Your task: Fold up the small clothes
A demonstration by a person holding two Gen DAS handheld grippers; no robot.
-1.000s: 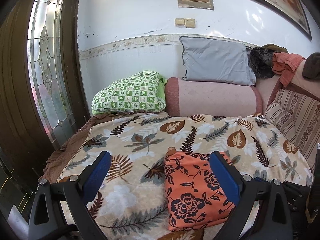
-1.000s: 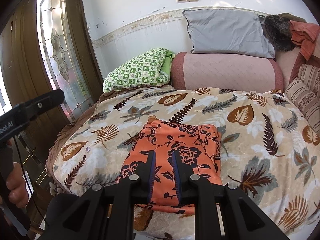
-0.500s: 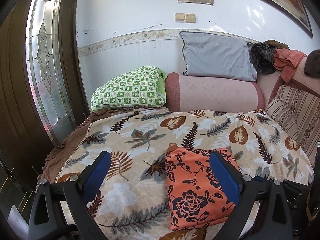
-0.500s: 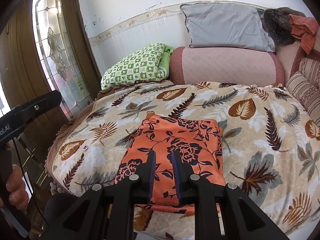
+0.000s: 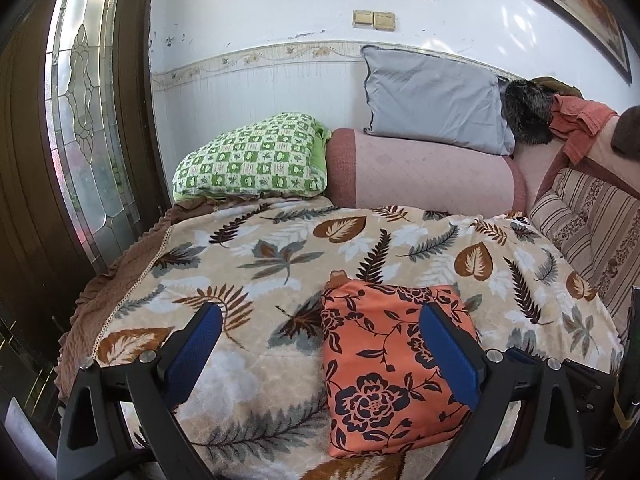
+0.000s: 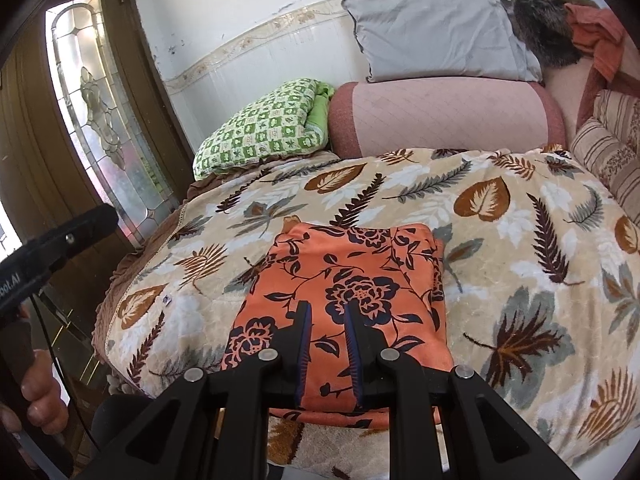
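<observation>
Item: folded orange cloth (image 6: 344, 300) on bed (image 6: 520, 240), long axis running away from me; my right claw (image 6: 326, 346), narrow and empty, nearest above it; left claw (image 5: 320, 344) wide, empty

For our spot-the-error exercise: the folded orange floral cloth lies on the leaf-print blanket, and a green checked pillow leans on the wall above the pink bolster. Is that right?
One detail is wrong. The pillow leaning on the wall above the pink bolster is grey, not green checked. The green checked pillow lies beside the bolster. The left wrist view shows this. The orange cloth does lie folded on the blanket.
</observation>
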